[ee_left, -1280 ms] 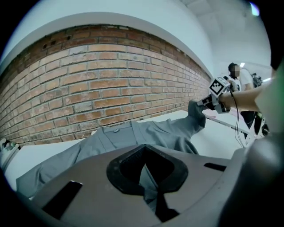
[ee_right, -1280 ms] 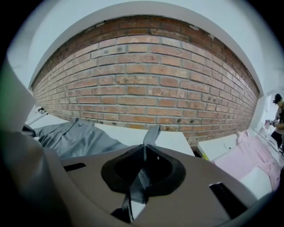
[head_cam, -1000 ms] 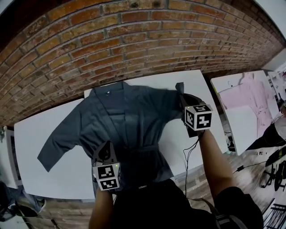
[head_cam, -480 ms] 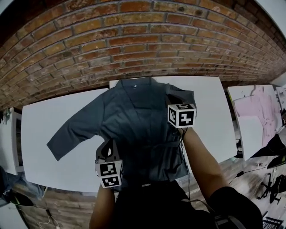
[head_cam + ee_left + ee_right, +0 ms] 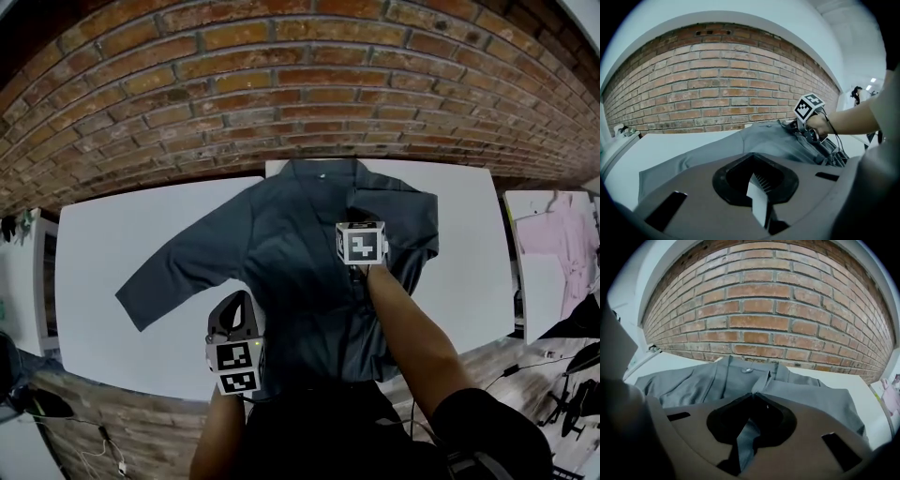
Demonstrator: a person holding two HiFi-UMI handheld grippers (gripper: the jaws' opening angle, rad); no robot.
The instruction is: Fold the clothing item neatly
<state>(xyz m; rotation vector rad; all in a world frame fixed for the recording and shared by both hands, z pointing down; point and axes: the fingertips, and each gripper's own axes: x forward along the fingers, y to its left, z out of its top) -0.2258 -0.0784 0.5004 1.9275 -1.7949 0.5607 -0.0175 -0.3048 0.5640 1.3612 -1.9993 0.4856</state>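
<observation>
Grey cloth was on the move. The right gripper, jaws pinched tight on a strip of sleeve fabric, had swung in from the three o'clock side of the desk and was now over the chest of the garment, a little below the collar. A second earlier that sleeve was stretched out toward two o'clock; now it lay doubled over the body, its folded bulk bunched along the three o'clock flank with a few wrinkles showing.

The left gripper had drifted too, but it carried nothing. Its jaws were fully closed on themselves, and it hung low by the hem at about seven o'clock.

The garment itself lay flat and face-up in the centre of the white desk, with the collar at twelve o'clock against the brick wall and the hem at six o'clock near the person. The other sleeve was spread wide toward nine o'clock — untouched.

So one side of the fold looked nearly in. By my reading the right gripper still had to lay the cuff down and let go, and the bunching at three o'clock might want smoothing. After that, the nine o'clock sleeve looked like the obvious job for that idle left gripper, with the lengthwise folds still to come.
</observation>
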